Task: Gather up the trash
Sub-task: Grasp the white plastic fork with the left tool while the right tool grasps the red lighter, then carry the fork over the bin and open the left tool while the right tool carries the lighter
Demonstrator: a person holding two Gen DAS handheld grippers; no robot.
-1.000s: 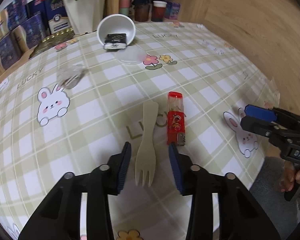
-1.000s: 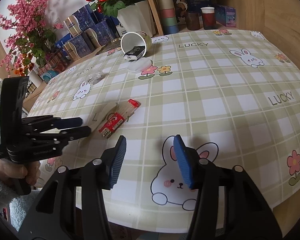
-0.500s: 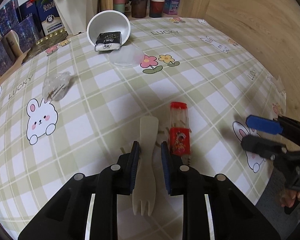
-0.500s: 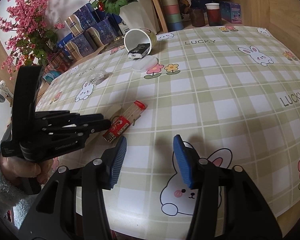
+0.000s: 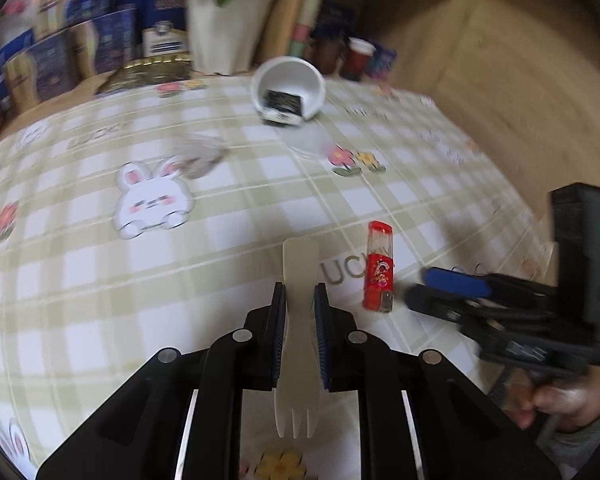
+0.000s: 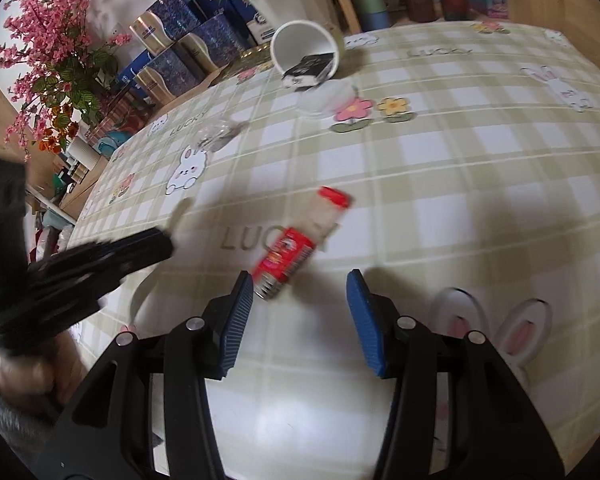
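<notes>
Fork (image 5: 298, 344) first: disposable, cream plastic, flat handle, short tines pointing back toward the camera. A second ago it lay loose on the tabletop (image 5: 80, 280) between wide-open jaws; half a second ago the jaws were narrowing on it. Now the left gripper (image 5: 300, 308) is clamped on its handle, blue pads flat against both edges, handle end sticking out past the tips. The background has shifted and blurred, so I judge it lifted or lifting. First piece of trash is secured

Right gripper (image 6: 298, 300) was idling over the bunny print near the edge; it has now swung in with jaws wide apart, holding nothing, and sits right behind the red tube (image 6: 296, 240). That's a clear plastic container with a red cap and a red label, lying on its side beside the LUCKY print, metal-looking end nearest the jaws. Not between the pads yet. Likely the next pick

Further out, untouched:
- crumpled clear wrapper (image 5: 198, 156) by the bunny
- clear round lid (image 6: 326, 96) next to the flower prints
- white cup (image 5: 288, 86) tipped on its side, dark packet (image 5: 282, 106) half spilling from its mouth

No bin visible in either view, so drop-off spot unknown
</notes>
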